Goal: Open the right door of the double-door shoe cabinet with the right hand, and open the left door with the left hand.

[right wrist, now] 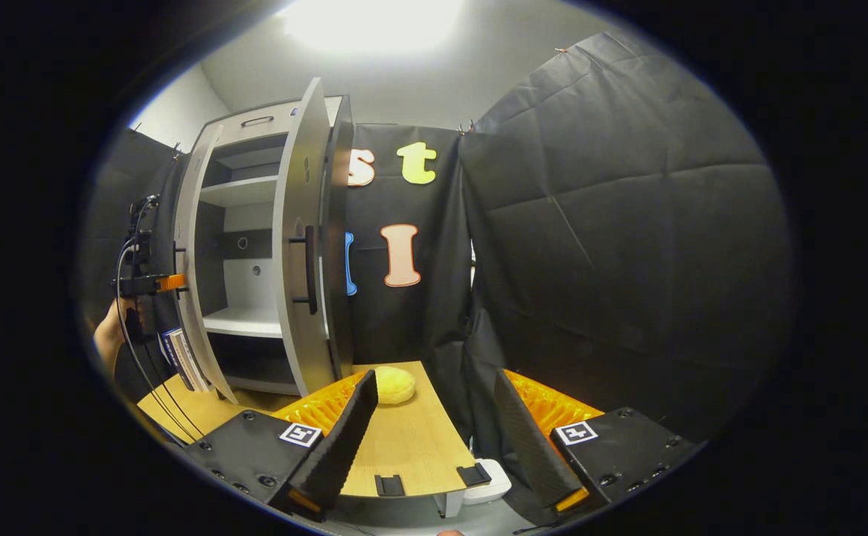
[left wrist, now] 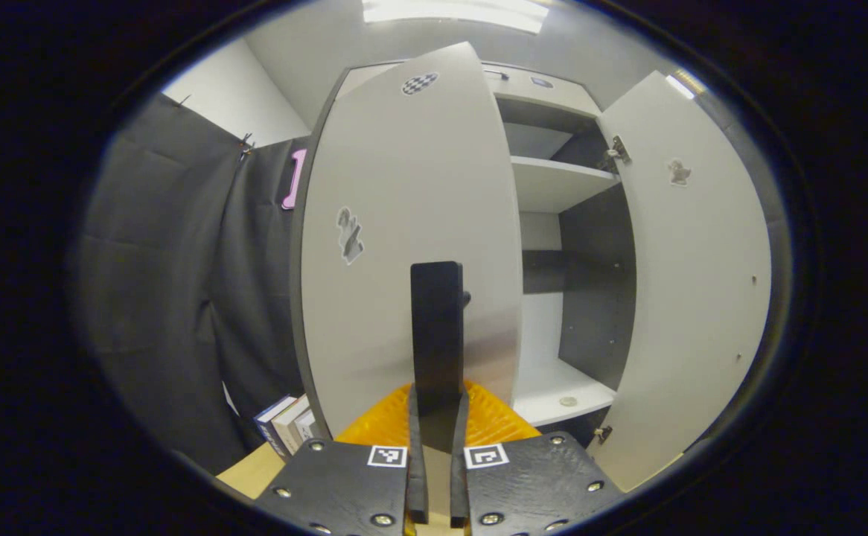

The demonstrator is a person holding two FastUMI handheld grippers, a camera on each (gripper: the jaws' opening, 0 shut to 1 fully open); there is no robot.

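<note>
Two doors of the grey shoe cabinet (right wrist: 255,246) stand swung outward. In the left gripper view, the left door (left wrist: 404,246) fills the centre of the frame and the right door (left wrist: 694,275) stands at the right, with white shelves (left wrist: 560,182) showing between them. The left tongs (left wrist: 438,350) rise from the bottom centre, their fingers pressed close together; a dark handle seems to sit just behind them, though whether they pinch it is hard to tell. Books (left wrist: 285,424) lean at the lower left.

In the right gripper view, the cabinet sits at the upper left on a wooden counter (right wrist: 404,447). The right door's black bar handle (right wrist: 307,269) faces the camera. The right tongs (right wrist: 434,439) at the bottom are spread wide, holding nothing. A yellow round object (right wrist: 394,384) lies on the counter near the cabinet. At the far left edge, a hand (right wrist: 110,331) holds the other tool against the left door
</note>
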